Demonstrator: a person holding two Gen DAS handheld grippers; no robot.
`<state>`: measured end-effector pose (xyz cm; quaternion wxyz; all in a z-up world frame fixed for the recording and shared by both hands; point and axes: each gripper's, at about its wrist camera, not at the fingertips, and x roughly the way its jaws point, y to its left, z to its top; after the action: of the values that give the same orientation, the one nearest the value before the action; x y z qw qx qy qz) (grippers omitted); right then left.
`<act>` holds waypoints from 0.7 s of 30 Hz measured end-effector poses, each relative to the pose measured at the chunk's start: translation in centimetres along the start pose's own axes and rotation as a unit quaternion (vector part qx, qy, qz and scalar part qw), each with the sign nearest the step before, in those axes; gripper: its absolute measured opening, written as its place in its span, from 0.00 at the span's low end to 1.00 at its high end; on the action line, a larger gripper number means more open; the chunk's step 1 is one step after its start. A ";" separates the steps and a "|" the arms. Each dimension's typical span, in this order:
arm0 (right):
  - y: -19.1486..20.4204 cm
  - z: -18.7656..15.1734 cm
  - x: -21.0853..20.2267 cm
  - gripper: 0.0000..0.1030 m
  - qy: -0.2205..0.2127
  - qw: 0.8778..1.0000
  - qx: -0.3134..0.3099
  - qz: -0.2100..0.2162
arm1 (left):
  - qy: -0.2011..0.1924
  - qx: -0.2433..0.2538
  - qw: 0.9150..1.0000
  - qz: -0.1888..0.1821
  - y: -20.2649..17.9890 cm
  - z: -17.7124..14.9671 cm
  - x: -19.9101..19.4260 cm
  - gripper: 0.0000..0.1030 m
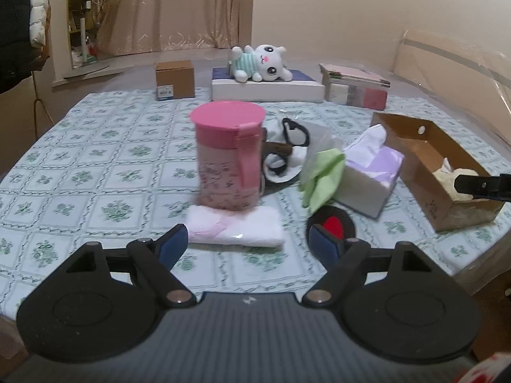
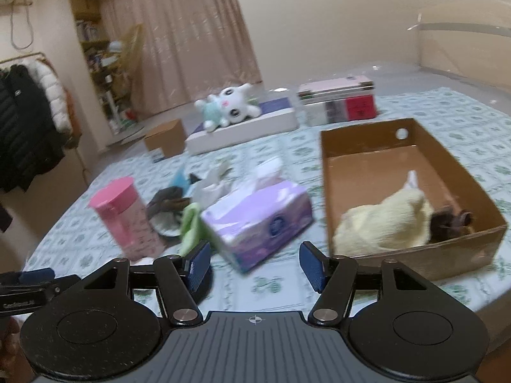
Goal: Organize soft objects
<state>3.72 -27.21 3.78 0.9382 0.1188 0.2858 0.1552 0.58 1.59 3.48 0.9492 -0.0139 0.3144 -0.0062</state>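
Right wrist view: cardboard box (image 2: 370, 146) holds yellow cloth (image 2: 383, 220) (crumpled)

Each black hand-held gripper (image 1: 247, 244) has blue pads (image 1: 324, 245) (silver pivot screws).

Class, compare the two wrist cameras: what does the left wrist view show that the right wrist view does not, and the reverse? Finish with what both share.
Only the left wrist view: a folded white-pink towel in front of the pink canister, and a black disc with a red centre.

Only the right wrist view: a dark brown item beside the pale yellow soft thing inside the cardboard box.

Both: canister, purple tissue box, green cloth, white plush toy, box, and open, empty jaws on each view's own gripper.
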 end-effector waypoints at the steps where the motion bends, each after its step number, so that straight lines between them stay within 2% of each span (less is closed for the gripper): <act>1: 0.3 0.0 0.2 0.60 0.002 1.000 -0.003 0.002 | 0.000 0.001 1.000 0.003 0.2 -0.1 0.0 0.79; 7: 1.5 -0.6 1.0 0.62 0.018 1.000 -0.017 0.012 | 0.005 -0.008 1.000 0.007 1.3 -0.3 0.7 0.79; 11: 2.1 -1.1 1.8 0.64 0.032 0.999 -0.035 0.019 | 0.009 0.017 1.000 0.009 1.3 -0.5 1.4 0.79; 14: 2.5 -1.4 2.5 0.64 0.045 0.998 -0.046 0.025 | 0.012 0.059 0.998 -0.003 1.3 -0.5 2.3 0.79; 17: 3.0 -1.7 3.3 0.64 0.057 0.996 -0.063 0.031 | 0.018 0.120 0.992 -0.018 1.2 -0.4 3.5 0.79; 19: 3.5 -1.9 4.0 0.64 0.067 0.994 -0.081 0.037 | 0.025 0.167 0.985 -0.029 1.1 -0.3 4.4 0.79; 21: 4.0 -2.2 4.9 0.64 0.082 0.990 -0.104 0.041 | 0.030 0.221 0.974 -0.040 1.1 -0.2 5.3 0.79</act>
<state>5.45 -21.48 0.80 0.9115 0.0195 0.3392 0.2317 4.68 2.54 0.16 0.9177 0.1838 0.3332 -0.1142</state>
